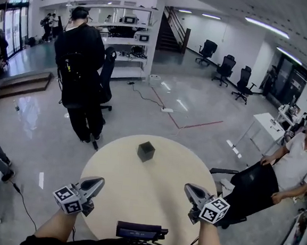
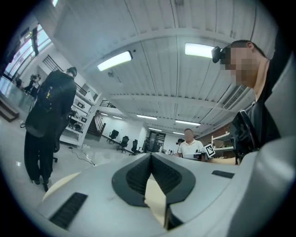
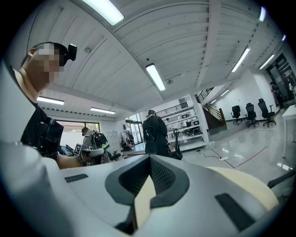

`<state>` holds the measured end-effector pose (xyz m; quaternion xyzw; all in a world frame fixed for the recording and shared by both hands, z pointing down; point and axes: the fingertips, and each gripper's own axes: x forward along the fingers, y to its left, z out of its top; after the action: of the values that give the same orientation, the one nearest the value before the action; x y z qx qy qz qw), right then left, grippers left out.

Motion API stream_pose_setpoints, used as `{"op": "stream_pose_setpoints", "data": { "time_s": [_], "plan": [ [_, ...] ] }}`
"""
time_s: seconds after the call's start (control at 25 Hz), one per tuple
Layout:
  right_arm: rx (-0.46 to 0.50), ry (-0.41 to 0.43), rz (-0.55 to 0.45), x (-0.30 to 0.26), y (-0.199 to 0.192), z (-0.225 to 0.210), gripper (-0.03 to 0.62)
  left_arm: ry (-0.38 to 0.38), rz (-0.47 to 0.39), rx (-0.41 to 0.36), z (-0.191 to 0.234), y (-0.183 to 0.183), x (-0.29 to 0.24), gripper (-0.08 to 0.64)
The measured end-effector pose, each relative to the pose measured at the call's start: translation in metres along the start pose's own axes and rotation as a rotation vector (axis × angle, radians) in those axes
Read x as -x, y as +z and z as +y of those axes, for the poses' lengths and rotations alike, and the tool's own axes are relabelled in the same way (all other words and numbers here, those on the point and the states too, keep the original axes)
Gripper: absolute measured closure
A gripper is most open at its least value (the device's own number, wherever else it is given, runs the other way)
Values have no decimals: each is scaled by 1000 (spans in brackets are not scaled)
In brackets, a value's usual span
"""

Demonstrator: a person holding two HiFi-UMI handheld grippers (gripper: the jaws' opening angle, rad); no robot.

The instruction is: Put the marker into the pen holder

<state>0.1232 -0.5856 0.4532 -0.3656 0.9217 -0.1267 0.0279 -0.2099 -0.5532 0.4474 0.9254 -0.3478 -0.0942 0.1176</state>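
A small dark square pen holder is seen near the round surface's far edge, with open tabletop around it. The left claw and right claw are shown closed on nothing.

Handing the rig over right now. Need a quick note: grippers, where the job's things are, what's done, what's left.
Left gripper: jaws shut, nothing between them, held over the near left of the round table.
Right gripper: jaws shut, empty, held over the near right of the table.
Pen holder: dark square cup, upright on the far half of the table, apart from both grippers.
Marker: not visible in any view. Whether it is inside the holder cannot be told.
Done: nothing that can be confirmed.
Left: find the marker, grip it and drop it into the pen holder.
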Motion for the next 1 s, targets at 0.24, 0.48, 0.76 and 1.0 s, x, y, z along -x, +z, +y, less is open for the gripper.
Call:
{"op": "stream_pose_setpoints", "data": {
  "time_s": [0.24, 0.48, 0.76, 1.0],
  "plan": [
    [26, 82, 9, 81, 11, 19, 591, 98, -66, 14, -103, 5, 18, 566],
    [35, 121, 50, 132, 7, 34, 591, 121, -93, -8, -177, 7, 22, 566],
    [69, 87, 9, 131, 20, 68, 589, 81, -129, -11, -173, 33, 44, 566],
    [70, 92, 21, 104, 13, 95, 591, 59, -116, 8, -154, 30, 60, 566]
  ]
}}
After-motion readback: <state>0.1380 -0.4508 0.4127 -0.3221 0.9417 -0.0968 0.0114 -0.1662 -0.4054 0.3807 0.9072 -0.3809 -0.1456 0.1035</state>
